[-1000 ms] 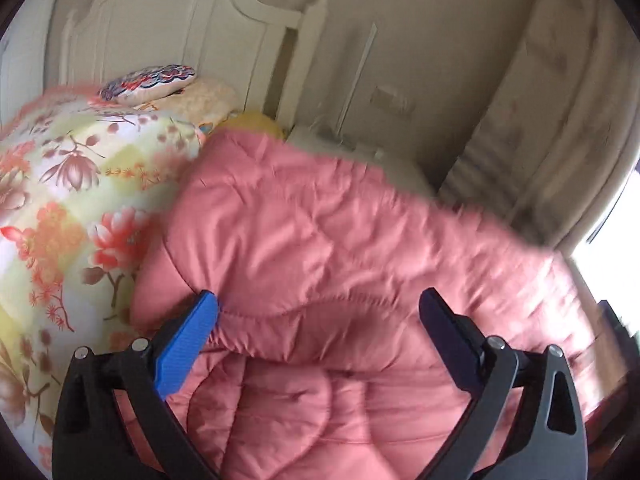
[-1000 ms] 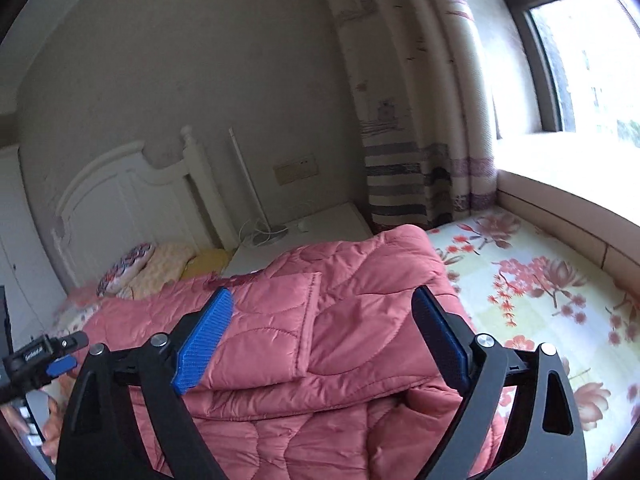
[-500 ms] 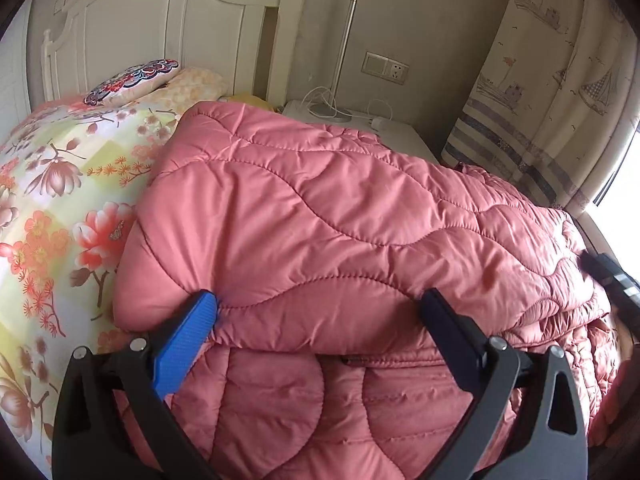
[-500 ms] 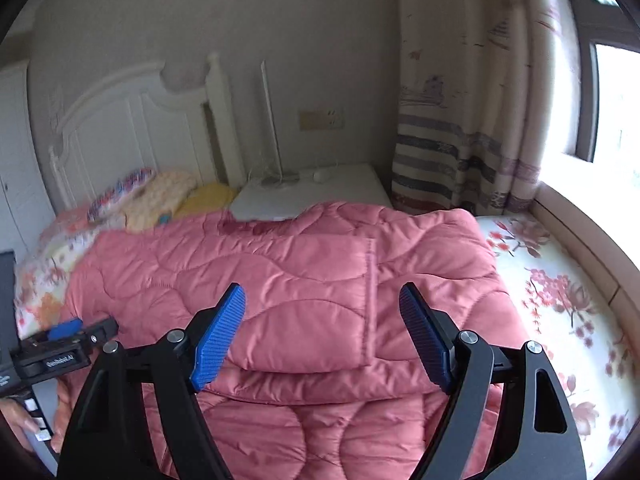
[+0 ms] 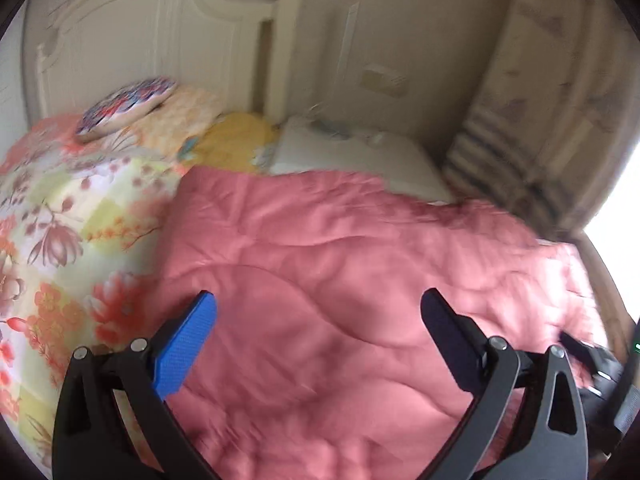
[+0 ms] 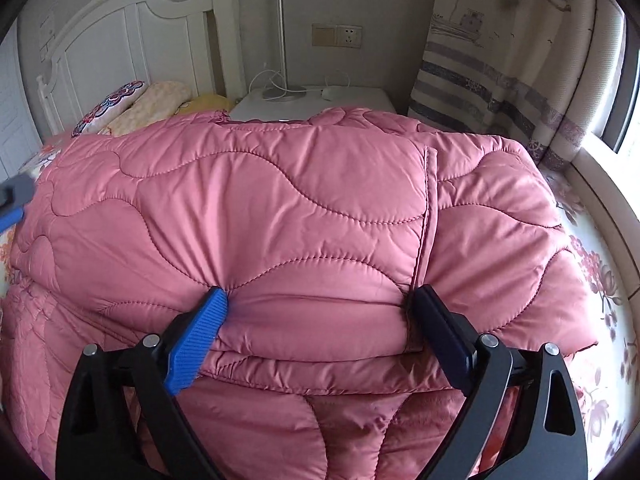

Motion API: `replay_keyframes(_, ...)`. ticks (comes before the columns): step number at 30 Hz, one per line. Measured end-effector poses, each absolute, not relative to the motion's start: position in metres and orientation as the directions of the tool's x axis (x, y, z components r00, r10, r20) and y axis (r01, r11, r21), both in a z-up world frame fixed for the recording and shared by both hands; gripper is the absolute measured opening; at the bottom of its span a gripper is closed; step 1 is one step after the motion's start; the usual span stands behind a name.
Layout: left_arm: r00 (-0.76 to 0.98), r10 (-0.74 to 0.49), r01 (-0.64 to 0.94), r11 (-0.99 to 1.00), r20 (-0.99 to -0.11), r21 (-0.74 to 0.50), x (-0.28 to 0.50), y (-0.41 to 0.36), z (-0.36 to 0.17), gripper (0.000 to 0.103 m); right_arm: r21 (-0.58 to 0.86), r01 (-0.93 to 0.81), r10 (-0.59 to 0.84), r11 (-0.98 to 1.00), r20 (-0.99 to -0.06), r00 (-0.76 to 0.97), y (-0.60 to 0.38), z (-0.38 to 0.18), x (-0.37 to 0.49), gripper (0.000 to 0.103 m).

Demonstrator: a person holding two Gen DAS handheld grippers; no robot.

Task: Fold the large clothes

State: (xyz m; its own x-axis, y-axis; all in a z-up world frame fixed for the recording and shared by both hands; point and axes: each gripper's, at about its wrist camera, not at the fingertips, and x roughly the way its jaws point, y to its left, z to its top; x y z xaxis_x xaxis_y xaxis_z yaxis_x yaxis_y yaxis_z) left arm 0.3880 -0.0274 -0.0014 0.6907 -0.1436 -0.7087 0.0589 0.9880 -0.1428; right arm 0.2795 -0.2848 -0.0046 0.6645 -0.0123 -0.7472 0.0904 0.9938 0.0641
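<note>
A large pink quilted coat [image 6: 280, 208] lies folded in layers on the floral bedsheet [image 5: 60, 240]. It also shows in the left wrist view [image 5: 340, 280], blurred by motion. My right gripper [image 6: 320, 304] is open, its fingers pressed into the front edge of the top folded layer, one on each side of a bulge of fabric. My left gripper [image 5: 318, 312] is open and empty, hovering above the coat's left part. The left gripper's tip [image 6: 14, 200] shows at the left edge of the right wrist view.
A white headboard [image 6: 120, 40] and pillows [image 6: 132, 108] are at the far left. A white nightstand [image 6: 312, 104] with a lamp stands behind the coat. A striped curtain [image 6: 500, 60] and window sill [image 6: 608, 200] are on the right.
My right gripper has moved down and forward onto the folded layer's edge. My left gripper has lifted off the coat's edge and swung, so its view is blurred.
</note>
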Motion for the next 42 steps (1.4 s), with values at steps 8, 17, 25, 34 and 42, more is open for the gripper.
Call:
replay_keyframes(8,0.629,-0.349,0.161,0.933,-0.695,-0.323,0.399,-0.013,0.004,0.101,0.089,0.084,0.012,0.993,-0.750,0.661,-0.286,-0.005,0.279,0.093)
replay_keyframes(17,0.521,-0.630,0.090,0.712,-0.576,-0.697,0.467,0.039,-0.023,0.100,0.100,0.081,0.021,0.992,-0.749,0.662,-0.286,-0.004,0.279,0.094)
replay_keyframes(25,0.589,-0.688,0.061,0.560,-0.423,-0.826,0.478,0.084,0.012,0.100,0.120,0.073,0.042,0.990,-0.749,0.661,-0.289,-0.005,0.279,0.095)
replay_keyframes(34,0.593,-0.613,0.031,0.666,-0.523,-0.745,0.507,0.082,-0.013,0.100,0.132,0.067,0.055,0.989,-0.749,0.660,-0.291,-0.005,0.280,0.095)
replay_keyframes(42,0.635,-0.351,-0.033,0.878,-0.689,-0.478,0.509,0.066,-0.010,0.100,0.141,0.062,0.065,0.988,-0.748,0.661,-0.290,-0.005,0.280,0.096)
